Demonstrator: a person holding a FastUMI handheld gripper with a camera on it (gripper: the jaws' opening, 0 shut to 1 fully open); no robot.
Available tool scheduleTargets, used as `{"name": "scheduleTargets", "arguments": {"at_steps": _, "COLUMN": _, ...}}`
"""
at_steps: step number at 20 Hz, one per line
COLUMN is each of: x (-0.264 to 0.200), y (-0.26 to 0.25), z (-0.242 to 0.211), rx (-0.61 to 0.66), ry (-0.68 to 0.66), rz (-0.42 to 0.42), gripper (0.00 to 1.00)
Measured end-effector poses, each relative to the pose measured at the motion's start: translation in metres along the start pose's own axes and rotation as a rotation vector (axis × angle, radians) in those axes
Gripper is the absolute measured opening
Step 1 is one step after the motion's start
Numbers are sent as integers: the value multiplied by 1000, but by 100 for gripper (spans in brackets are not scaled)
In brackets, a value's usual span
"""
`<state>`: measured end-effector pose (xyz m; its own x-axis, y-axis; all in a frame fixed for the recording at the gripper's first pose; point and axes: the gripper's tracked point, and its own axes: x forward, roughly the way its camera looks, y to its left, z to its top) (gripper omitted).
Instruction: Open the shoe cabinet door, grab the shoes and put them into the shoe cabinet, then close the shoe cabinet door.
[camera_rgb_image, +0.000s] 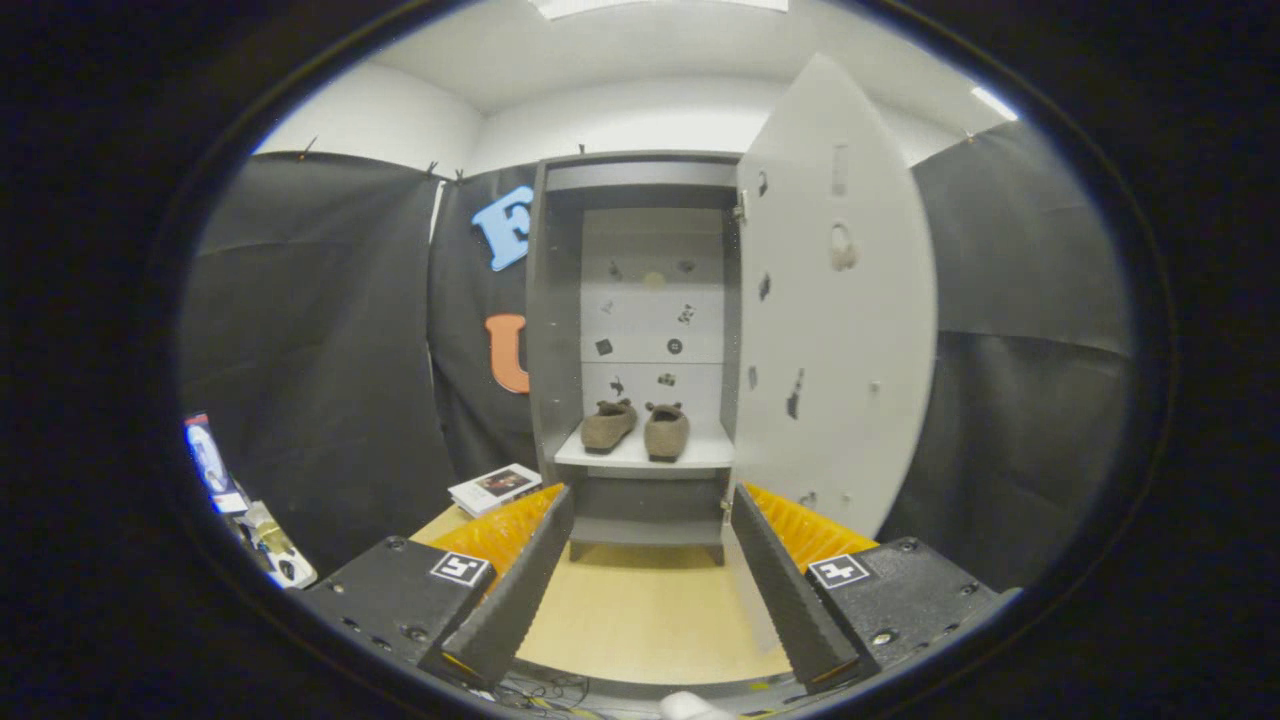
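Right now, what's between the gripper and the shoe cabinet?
In the gripper view, bare light wood floor separates the open gripper from the grey shoe cabinet; the brown slippers sit on its shelf.

the shoe cabinet (640, 350) stands beyond the spread fingers of the gripper (650, 570), its door (835, 300) swung right. two shoes (636, 428) sit side by side on its shelf (700, 455). a book (495, 487) lies left of the cabinet.

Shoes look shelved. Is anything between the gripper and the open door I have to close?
Nothing visible. The gripper is open and holds nothing; beyond its fingers lies bare floor up to the door, swung open right of the shoes.
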<state>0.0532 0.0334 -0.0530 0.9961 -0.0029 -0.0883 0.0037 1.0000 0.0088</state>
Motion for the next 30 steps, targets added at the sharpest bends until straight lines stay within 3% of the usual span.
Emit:
{"name": "scheduleTargets", "arguments": {"at_steps": 7, "x": -40, "y": -136, "z": 12, "rx": 51, "ry": -48, "rz": -172, "gripper": 100}}
{"name": "scheduleTargets", "arguments": {"at_steps": 11, "x": -16, "y": -198, "z": 22, "rx": 66, "ry": -62, "rz": -189, "gripper": 100}}
{"name": "scheduleTargets", "arguments": {"at_steps": 19, "x": 84, "y": -221, "z": 45, "rx": 29, "ry": -34, "rz": 17, "gripper": 99}}
{"name": "scheduleTargets", "arguments": {"at_steps": 25, "x": 99, "y": -204, "z": 42, "rx": -2, "ry": 15, "rz": 180, "gripper": 98}}
{"name": "scheduleTargets", "arguments": {"at_steps": 30, "x": 98, "y": -185, "z": 44, "rx": -41, "ry": 9, "rz": 234, "gripper": 95}}
